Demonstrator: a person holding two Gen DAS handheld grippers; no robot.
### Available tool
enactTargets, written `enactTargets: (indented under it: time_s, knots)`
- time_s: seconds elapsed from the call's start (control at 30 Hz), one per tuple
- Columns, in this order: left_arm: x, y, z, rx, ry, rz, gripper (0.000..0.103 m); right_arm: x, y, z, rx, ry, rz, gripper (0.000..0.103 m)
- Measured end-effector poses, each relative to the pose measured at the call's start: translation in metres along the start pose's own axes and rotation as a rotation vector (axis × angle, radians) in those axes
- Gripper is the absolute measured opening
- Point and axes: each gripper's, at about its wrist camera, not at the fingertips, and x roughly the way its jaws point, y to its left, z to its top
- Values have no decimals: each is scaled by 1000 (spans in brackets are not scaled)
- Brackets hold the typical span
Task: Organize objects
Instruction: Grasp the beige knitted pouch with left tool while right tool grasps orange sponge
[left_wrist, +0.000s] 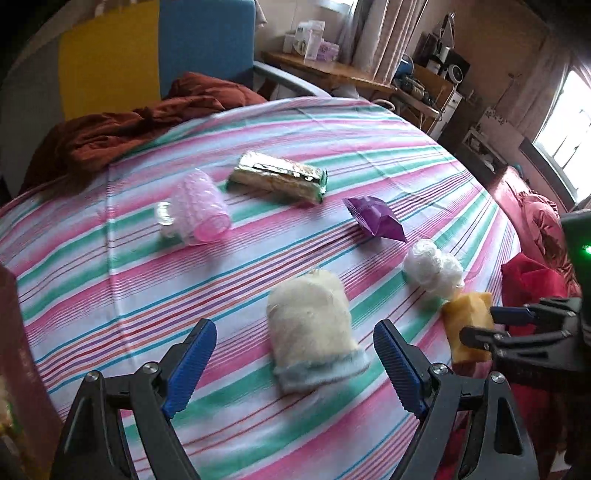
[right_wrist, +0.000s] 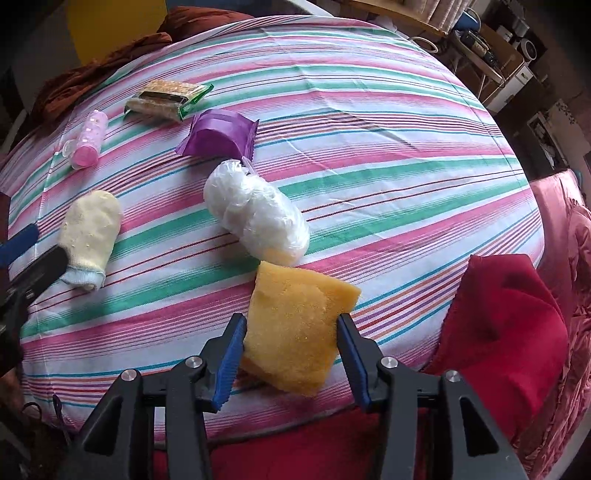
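Note:
On the striped tablecloth (left_wrist: 332, 122) lie a cream mitten with a blue cuff (left_wrist: 314, 328), a pink plastic cup (left_wrist: 201, 210), a green biscuit pack (left_wrist: 279, 177), a purple packet (left_wrist: 376, 218) and a white plastic bag bundle (left_wrist: 432, 267). My left gripper (left_wrist: 295, 350) is open, its fingers on either side of the mitten's cuff end. My right gripper (right_wrist: 291, 332) is shut on a yellow sponge (right_wrist: 295, 325) near the table's front edge; the sponge also shows in the left wrist view (left_wrist: 467, 328). The mitten (right_wrist: 90, 236) and bag bundle (right_wrist: 255, 214) show in the right wrist view too.
Rust-brown cloth (left_wrist: 122, 133) is bunched at the table's far left. Red cloth (right_wrist: 506, 317) lies at the right edge by a red sofa (right_wrist: 576, 258). A blue and yellow chair (left_wrist: 159, 51) stands behind. Cluttered shelves (left_wrist: 424, 74) stand at the back right.

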Motion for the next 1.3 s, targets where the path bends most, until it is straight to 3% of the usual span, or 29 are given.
enactTargets:
  time_s: [0.17,0.57,1.0,1.3]
  knots:
    - [37,4,7,-24,93,19,78,2,-11,1,1,-4,14,50]
    - [45,-6,-1,105,47,59,91,-2,-13,-1,-16,-10,46,50]
    - [42,-1,0,98,50,62,91,-7,-11,-7,-48,-7,59,50]
    - [41,-3,-2,99,45,84,80,-11,-14,-10,-66,-10,81,50]
